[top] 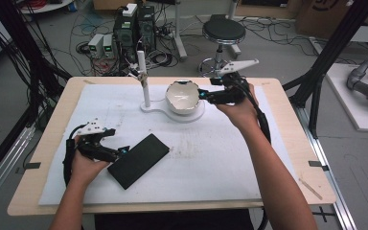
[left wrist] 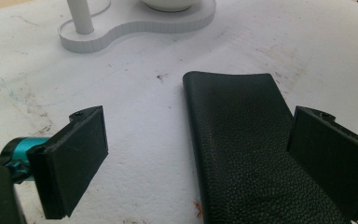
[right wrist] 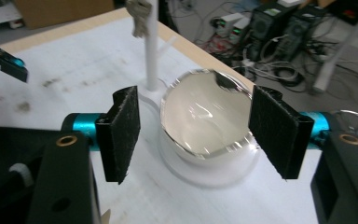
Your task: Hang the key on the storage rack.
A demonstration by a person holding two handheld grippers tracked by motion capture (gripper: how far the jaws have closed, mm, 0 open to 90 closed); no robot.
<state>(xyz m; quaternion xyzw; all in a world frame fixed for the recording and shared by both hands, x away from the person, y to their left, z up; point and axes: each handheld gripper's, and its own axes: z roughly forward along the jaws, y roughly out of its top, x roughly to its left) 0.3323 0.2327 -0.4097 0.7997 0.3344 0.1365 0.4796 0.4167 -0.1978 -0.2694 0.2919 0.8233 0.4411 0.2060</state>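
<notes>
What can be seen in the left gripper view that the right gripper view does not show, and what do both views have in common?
The left gripper view alone shows the black leather case lying flat on the white mat, with the open left gripper straddling its left edge; one jaw is over the case, the other over bare mat. The right gripper view alone shows the inside of the white bowl between the jaws of the open right gripper, plus the computers and cables on the floor beyond. Both share the white stand, with its upright post, that carries the bowl.
</notes>
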